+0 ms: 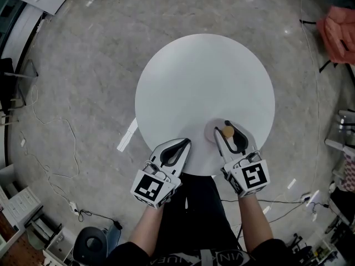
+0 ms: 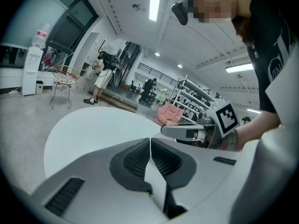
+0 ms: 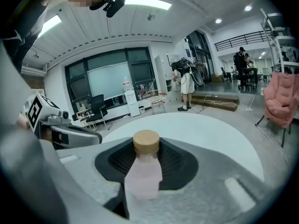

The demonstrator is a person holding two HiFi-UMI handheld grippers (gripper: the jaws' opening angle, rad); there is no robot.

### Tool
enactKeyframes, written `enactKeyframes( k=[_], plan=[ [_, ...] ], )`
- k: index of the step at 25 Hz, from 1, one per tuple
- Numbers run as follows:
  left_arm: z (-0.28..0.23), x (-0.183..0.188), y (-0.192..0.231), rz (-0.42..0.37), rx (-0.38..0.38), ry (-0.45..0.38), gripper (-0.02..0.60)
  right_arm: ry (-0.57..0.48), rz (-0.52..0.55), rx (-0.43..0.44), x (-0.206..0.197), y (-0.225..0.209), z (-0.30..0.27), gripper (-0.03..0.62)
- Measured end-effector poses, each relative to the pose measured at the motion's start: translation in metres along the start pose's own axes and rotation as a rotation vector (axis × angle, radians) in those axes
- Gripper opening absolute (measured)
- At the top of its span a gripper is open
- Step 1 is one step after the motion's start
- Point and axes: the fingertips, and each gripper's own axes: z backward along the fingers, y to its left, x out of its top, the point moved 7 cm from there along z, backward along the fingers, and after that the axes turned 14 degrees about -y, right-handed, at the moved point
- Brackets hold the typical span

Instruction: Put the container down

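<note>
The container is a pale pink bottle [image 3: 142, 174] with a round wooden cap [image 3: 146, 141]. My right gripper [image 3: 146, 149] is shut on it, and the bottle lies along the jaws with its cap pointing away from me. From the head view the cap [image 1: 228, 131] shows between the right gripper's [image 1: 231, 137] jaws, over the near right part of the round white table [image 1: 205, 76]. A faint round greyish patch [image 1: 212, 131] lies on the table just left of it. My left gripper [image 1: 186, 142] hangs at the table's near edge, shut and empty, its pads [image 2: 161, 158] pressed together.
The table's near rim [image 1: 194, 173] runs under both grippers. A pink chair [image 1: 338, 32] stands far right on the floor. Cables [image 1: 50, 126] and a white strip [image 1: 127, 134] lie on the floor to the left. People [image 3: 187, 85] stand far off in the hall.
</note>
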Motion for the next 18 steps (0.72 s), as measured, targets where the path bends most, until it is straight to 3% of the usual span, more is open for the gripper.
enactKeyframes(
  k=[7,18],
  plan=[
    [-0.001,0.004,0.007,-0.002,0.043,0.03,0.015,-0.004,0.026,0.018,-0.001,0.007,-0.007,0.137],
    [0.002,-0.004,0.011,0.015,0.031,-0.002,0.015,0.007,0.089,0.033,-0.004,0.011,-0.014,0.137]
  ],
)
